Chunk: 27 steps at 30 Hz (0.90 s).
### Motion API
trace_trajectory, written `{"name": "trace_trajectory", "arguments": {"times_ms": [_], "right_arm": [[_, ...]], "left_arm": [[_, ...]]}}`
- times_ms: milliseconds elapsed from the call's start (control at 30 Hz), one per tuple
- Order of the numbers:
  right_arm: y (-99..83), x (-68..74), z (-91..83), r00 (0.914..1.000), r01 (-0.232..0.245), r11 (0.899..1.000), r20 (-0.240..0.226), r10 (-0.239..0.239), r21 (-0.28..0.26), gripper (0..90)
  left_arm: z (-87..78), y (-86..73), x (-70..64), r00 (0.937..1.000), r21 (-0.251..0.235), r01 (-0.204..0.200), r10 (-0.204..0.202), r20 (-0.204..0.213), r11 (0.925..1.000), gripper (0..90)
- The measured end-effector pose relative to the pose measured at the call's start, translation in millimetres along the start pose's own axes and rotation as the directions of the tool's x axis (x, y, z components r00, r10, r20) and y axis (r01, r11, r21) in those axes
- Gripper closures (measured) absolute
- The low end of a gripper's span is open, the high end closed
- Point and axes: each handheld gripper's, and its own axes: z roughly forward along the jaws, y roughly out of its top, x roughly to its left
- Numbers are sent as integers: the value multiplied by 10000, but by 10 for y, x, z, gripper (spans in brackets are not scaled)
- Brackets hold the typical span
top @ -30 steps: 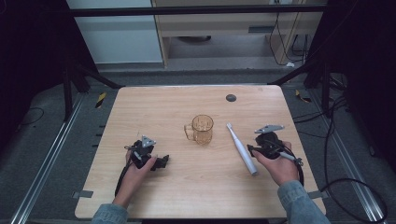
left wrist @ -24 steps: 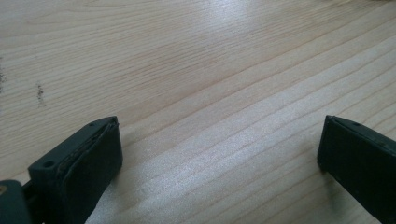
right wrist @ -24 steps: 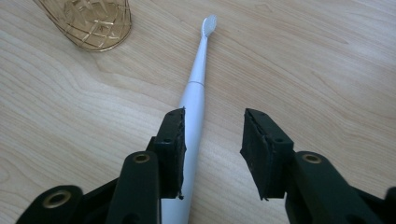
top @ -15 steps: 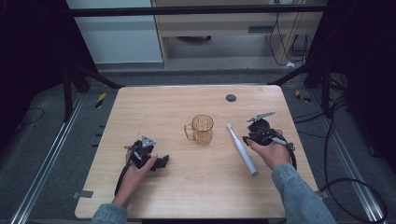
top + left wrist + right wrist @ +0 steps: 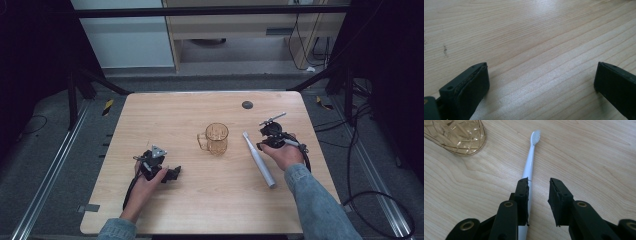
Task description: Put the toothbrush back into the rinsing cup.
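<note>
- The left claw rests low on the bench, near the person's side, with its jaws spread wide over bare wood and nothing between them. The left hand lies flat behind it, forearm coming in from the near edge.
- The right claw hovers just above the toothbrush, jaws parted by a narrow gap and empty. The handle passes under the left-hand jaw, not through the gap.
- The step in hand looks like a pick-up of the toothbrush. To do it well, I would shift the claw sideways until the handle sits centred between the jaws, then lower and close on the thicker part of the handle.
- The right hand is curled round the tool, wrist bent so the claw points toward the bench middle.
- The toothbrush lies flat, bristle head pointing away, near the amber glass mug but probably not touching it; the gap is hard to judge.
</note>
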Motion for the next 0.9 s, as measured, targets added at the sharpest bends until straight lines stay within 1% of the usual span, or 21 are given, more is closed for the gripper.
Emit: {"name": "trace_trajectory", "arguments": {"times_ms": [233, 400, 533, 567, 733, 900], "right_arm": [[23, -12, 67, 10000, -81, 9997, -11, 82, 225, 676], [38, -2, 101, 9997, -188, 9991, -141, 193, 381, 664], [46, 4, 140, 9997, -122, 9989, -198, 131, 446, 656], [52, 17, 150, 9995, -234, 9985, -194, 243, 489, 654], [60, 20, 164, 9993, -223, 9986, -279, 237, 485, 654], [61, 16, 178, 9986, -413, 9975, -310, 431, 580, 654]], "left_arm": [[0, -1, 0, 10000, -5, 0, 0, 0, 10000, 0], [0, -1, 1, 10000, -7, -9, 9, 7, 10000, 0], [1, -1, 1, 10000, -16, -6, 6, 9, 10000, 0], [2, -1, 0, 10000, -36, 17, -17, 10, 10000, 0], [1, -1, 2, 10000, -17, -12, 12, 15, 10000, 0], [2, -1, 1, 10000, -36, 7, -7, 15, 10000, 0]]}}
